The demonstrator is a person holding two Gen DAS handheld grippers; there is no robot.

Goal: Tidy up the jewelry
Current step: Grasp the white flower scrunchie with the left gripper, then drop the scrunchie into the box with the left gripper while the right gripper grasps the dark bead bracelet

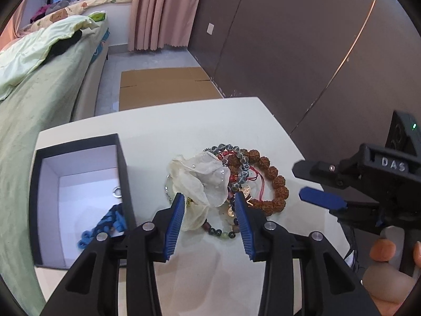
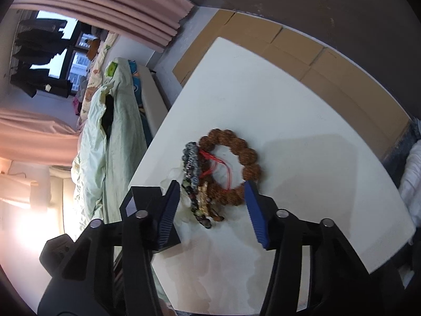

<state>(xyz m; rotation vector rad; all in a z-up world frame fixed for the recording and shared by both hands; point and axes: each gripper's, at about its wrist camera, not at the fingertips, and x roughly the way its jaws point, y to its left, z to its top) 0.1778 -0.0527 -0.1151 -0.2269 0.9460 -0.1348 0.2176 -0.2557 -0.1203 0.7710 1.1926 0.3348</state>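
Observation:
A pile of jewelry lies on the white table (image 1: 184, 121): a brown seed-bead bracelet (image 1: 273, 176), a grey-blue bead bracelet (image 1: 236, 155), red cord (image 1: 259, 179), gold charms (image 1: 246, 191), a dark bead strand (image 1: 222, 233) and a crumpled translucent bag (image 1: 200, 181). My left gripper (image 1: 208, 200) is open, its fingers either side of the bag's near edge. A black box (image 1: 123, 163) with white lining at left holds a blue bead piece (image 1: 105, 226) and a silver ring (image 1: 117, 192). My right gripper (image 2: 211, 188) is open over the brown bracelet (image 2: 244, 155) and bead pile (image 2: 193, 181); it also shows in the left wrist view (image 1: 310, 184).
A bed with a green sheet (image 1: 39, 121) runs along the table's left. Flat cardboard (image 1: 163, 87) lies on the floor beyond the table. A dark wall (image 1: 289, 52) stands at right. Pink curtains (image 1: 158, 10) hang at the back.

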